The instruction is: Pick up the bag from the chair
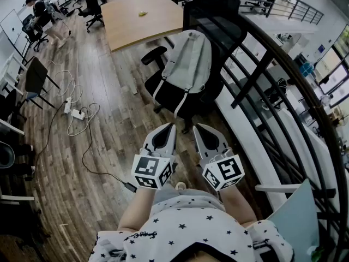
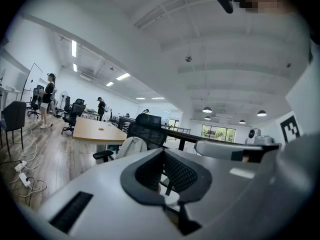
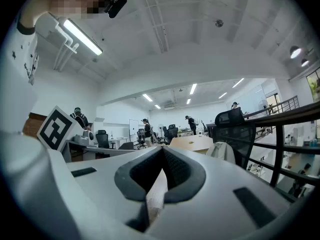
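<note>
Left tool, right tool closed; floor before bag, railing beside.

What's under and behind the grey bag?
The bag sits on the black chair, leaning against its mesh backrest. The bag covers the lower backrest and most of the seat, so anything lying there cannot be seen.

Black office chair, grey bag on its seat (leaning against the backrest), wooden floor, white power strip

wooden table | power strip (cables trailing) | black railing at right
</note>
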A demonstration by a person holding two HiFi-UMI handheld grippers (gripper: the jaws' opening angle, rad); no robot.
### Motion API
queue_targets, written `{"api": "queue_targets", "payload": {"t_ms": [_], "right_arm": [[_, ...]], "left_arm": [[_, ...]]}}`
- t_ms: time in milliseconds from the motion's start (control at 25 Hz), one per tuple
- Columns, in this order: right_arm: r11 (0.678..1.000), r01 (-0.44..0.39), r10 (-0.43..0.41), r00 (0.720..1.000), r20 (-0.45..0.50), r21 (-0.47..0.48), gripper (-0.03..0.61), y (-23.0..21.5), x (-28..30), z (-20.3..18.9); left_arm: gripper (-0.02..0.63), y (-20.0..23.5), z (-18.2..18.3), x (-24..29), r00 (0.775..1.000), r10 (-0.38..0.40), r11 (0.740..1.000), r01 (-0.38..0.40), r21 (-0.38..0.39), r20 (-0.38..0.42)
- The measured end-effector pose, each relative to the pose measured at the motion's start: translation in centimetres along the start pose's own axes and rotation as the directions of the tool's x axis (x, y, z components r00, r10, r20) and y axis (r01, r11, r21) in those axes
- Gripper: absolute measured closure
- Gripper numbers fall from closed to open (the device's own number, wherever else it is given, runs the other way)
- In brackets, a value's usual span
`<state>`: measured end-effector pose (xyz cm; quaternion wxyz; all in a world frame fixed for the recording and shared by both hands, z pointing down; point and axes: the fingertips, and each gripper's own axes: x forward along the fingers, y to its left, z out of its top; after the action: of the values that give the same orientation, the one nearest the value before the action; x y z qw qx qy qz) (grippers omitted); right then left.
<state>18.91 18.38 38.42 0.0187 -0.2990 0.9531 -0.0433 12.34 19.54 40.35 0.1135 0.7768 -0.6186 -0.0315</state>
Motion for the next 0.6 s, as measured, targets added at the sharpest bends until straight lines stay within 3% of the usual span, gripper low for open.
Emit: {"api": "queue_targets", "payload": {"t_ms": [360, 600], "right_arm": [[1.000, -0.010, 0.010, 1.000, 0.011, -0.008, 0.584, -0.1, -4.5, 1.3], [0.998, 0.014, -0.016, 0.999, 0.038, 0.060, 0.584, -1.5, -5.6, 1.6]], "left_arm": [[0.604, -4.3, -0.6, -1.5, 1.000, 0.009, 1.000, -0.009, -0.021, -0.009], [0.604, -5.5, -0.3, -1.4, 1.000, 0.007, 1.000, -0.006, -0.016, 0.006]]}}
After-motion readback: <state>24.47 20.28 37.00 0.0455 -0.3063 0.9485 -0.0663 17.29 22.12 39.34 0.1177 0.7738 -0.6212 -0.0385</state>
